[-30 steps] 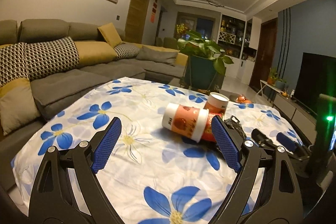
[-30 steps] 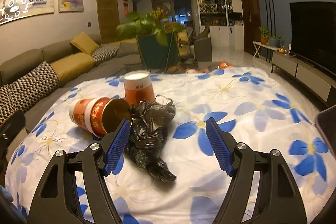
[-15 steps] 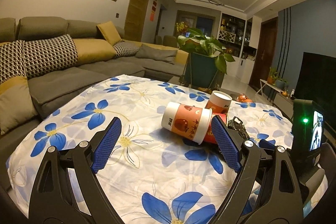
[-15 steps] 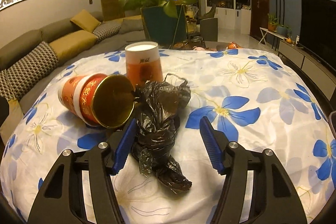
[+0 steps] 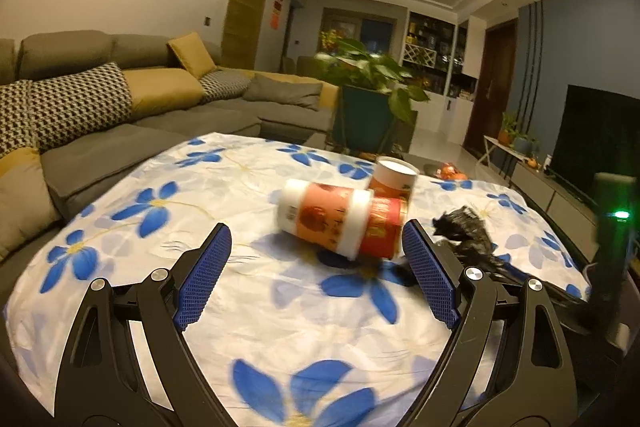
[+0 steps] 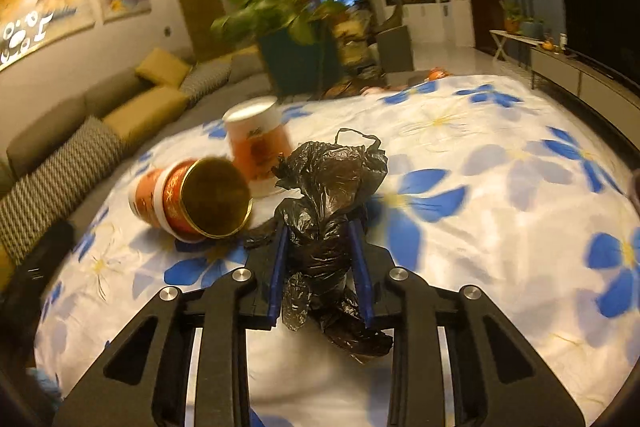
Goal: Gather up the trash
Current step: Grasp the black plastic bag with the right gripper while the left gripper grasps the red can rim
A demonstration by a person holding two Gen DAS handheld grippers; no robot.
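Observation:
A crumpled black trash bag [image 6: 328,211] lies on the flower-print tablecloth [image 6: 500,187], and my right gripper [image 6: 318,231] is shut on its middle. The same bag [image 5: 466,235] shows at the right in the left wrist view. Left of the bag an orange and white paper cup [image 6: 196,203] lies on its side with its mouth toward me. Behind it a second cup [image 6: 256,143] stands upside down. In the left wrist view the lying cup [image 5: 340,223] and the standing cup [image 5: 394,179] sit just beyond my open left gripper [image 5: 316,243], which holds nothing.
A grey sofa [image 5: 120,115] with patterned cushions runs along the left. A potted plant [image 5: 368,99] stands past the table's far edge. The right gripper's body with a green light [image 5: 616,227] rises at the right of the left wrist view. A TV cabinet [image 6: 580,71] lines the right wall.
My right gripper moved forward over the black bag and went from open to shut on it. The left gripper stayed open and shifted slightly toward the lying cup.

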